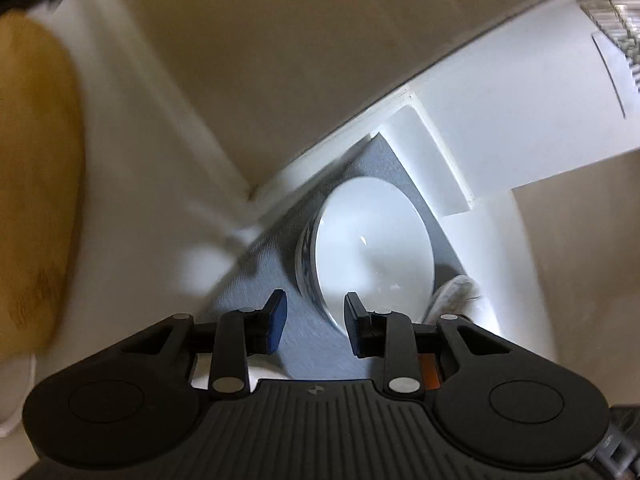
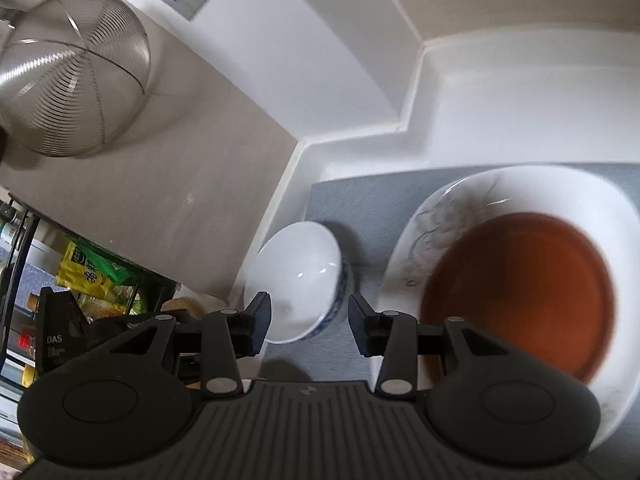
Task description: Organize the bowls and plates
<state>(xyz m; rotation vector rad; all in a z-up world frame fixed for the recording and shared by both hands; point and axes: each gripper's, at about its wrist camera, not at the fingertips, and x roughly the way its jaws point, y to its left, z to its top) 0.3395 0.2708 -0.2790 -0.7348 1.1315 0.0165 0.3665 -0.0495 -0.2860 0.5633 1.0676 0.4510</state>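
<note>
White counter with a raised ledge fills both views, and a grey mat lies on it in the corner.

From the left wrist view, the left gripper hangs with its jaws apart and nothing between them. Just ahead, a white bowl with a blue pattern on its outer wall sits on the mat, its rim reaching past the right fingertip. A rumpled pale cloth lies just to the bowl's right. A wooden board stands at the far left, blurred.

From the right wrist view, the right gripper is also spread and empty. The same bowl sits just beyond its fingertips at the mat's left edge. To the right, a white plate with a faint grey print holds a brown dish. A wire strainer hangs on the beige wall at upper left. Yellow-green packets sit on a rack at lower left.
</note>
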